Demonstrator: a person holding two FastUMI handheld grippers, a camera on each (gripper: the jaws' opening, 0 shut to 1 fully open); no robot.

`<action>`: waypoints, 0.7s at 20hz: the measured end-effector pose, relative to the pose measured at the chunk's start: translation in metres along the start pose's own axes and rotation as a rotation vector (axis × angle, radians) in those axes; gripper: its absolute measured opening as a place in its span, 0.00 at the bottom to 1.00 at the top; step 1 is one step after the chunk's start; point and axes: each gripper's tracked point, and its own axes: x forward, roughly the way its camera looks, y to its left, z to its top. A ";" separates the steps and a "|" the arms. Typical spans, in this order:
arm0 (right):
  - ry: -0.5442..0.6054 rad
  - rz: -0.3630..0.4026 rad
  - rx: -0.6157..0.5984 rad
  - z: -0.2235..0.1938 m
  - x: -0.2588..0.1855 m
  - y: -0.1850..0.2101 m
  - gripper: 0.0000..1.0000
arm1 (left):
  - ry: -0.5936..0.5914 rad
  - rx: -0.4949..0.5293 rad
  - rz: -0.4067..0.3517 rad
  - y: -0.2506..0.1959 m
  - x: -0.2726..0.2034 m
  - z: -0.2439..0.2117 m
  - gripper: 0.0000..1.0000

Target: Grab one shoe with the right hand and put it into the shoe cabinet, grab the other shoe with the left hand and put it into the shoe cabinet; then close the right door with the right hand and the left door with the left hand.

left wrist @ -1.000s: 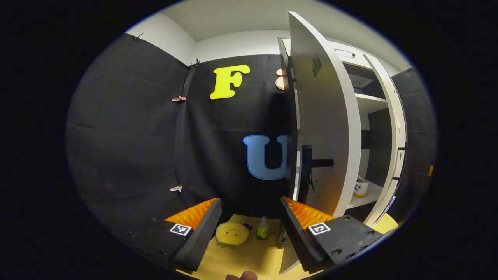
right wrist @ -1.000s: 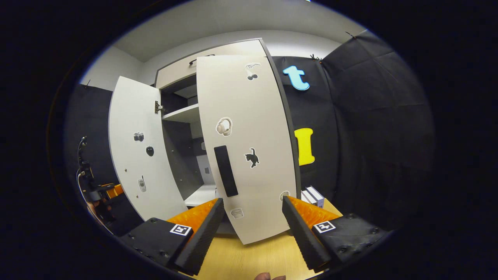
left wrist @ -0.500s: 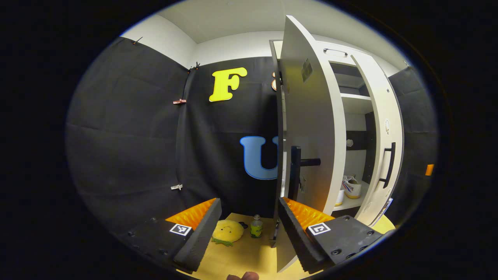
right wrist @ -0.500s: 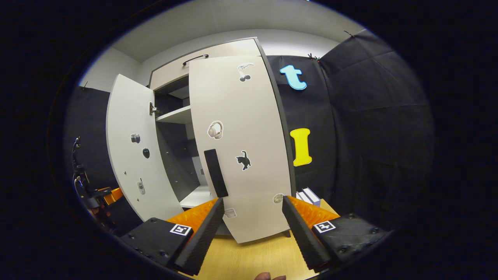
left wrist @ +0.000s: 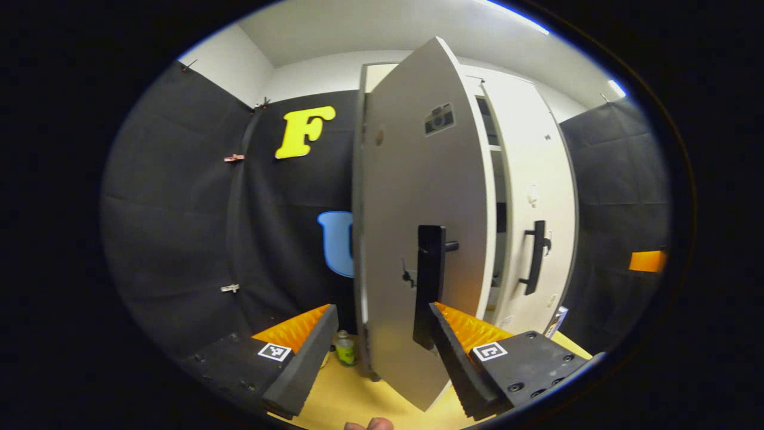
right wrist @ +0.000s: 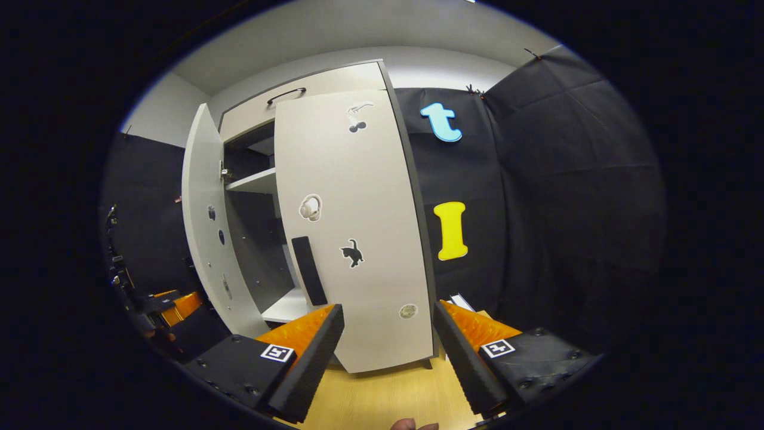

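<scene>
1. White left cabinet door [left wrist: 418, 239] stands partly shut before our wide left tongs [left wrist: 382, 352], its black handle [left wrist: 430, 286] beside one finger.
2. Our right tongs [right wrist: 388, 352], wide and empty, face the nearly shut white right door [right wrist: 358, 239].

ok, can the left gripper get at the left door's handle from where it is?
Probably yes. The left gripper is open, and the left door's black handle stands just above its right finger, facing the camera. Nothing lies between them.
</scene>
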 end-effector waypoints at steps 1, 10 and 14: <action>-0.004 -0.007 0.002 0.002 -0.002 -0.006 0.98 | -0.001 0.003 -0.025 -0.017 0.005 0.000 0.94; -0.015 -0.037 0.004 0.009 -0.009 -0.036 0.98 | 0.013 0.039 -0.145 -0.116 0.020 0.001 0.95; -0.006 -0.012 0.012 0.007 -0.009 -0.031 1.00 | 0.013 0.010 -0.153 -0.124 0.014 0.011 0.94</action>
